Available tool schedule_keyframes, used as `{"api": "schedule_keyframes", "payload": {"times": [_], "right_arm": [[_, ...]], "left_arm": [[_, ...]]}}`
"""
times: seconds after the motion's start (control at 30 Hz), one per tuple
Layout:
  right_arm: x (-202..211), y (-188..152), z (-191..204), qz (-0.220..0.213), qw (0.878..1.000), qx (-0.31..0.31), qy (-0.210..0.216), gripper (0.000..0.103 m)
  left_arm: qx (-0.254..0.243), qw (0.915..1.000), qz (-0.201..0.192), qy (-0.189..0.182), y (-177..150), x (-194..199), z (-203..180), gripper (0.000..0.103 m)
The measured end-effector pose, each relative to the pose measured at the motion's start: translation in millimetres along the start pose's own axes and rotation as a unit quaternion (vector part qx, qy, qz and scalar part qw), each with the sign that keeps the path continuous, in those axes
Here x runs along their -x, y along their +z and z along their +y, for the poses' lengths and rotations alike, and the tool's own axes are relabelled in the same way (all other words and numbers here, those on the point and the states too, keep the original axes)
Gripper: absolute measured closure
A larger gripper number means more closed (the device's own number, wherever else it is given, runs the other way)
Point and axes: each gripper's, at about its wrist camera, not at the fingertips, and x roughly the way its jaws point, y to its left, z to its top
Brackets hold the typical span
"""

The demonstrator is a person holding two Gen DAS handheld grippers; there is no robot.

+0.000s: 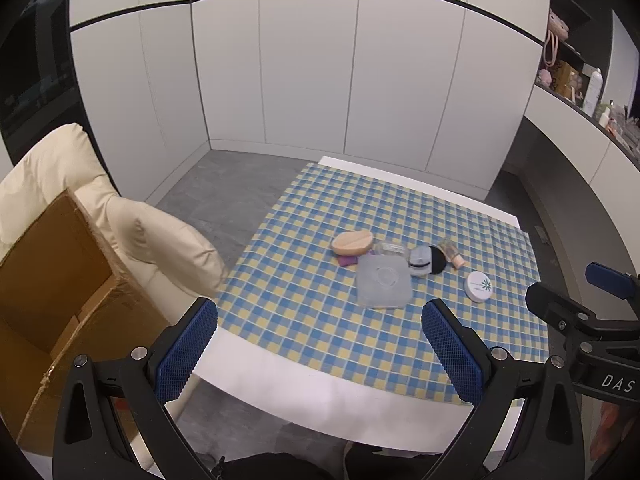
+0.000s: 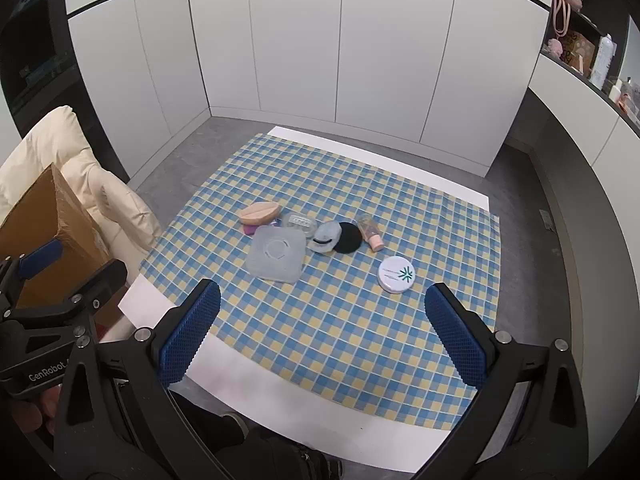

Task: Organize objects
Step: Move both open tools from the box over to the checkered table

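Observation:
Small toiletries lie clustered mid-table on a blue-and-yellow checked cloth (image 2: 340, 320). A frosted square lid (image 2: 276, 254) (image 1: 384, 280) is nearest. Behind it sit a peach oval sponge (image 2: 259, 213) (image 1: 353, 242), a purple item (image 2: 250, 230), a clear case (image 2: 299, 222), a pale blue pouch (image 2: 326, 236), a black round pad (image 2: 348, 238) and a small peach tube (image 2: 370, 234). A white round compact (image 2: 396, 274) (image 1: 479, 286) lies to the right. My left gripper (image 1: 320, 344) and right gripper (image 2: 322, 332) hover open above the near table edge, both empty.
A cardboard box (image 1: 60, 288) rests on a cream armchair (image 1: 132, 224) left of the table. White cupboard doors (image 2: 320, 40) form the back wall. A shelf with bottles and bags (image 1: 580, 80) runs along the right. Grey floor surrounds the table.

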Motion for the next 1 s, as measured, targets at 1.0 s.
{"api": "schedule_keyframes", "payload": {"times": [1.0], "right_arm": [[12.3, -20.9, -68.7, 0.008, 0.998, -0.047, -0.033, 0.0]], "left_arm": [[-0.044, 0.998, 0.009, -0.043, -0.3, -6.8, -69.3, 0.001]]}}
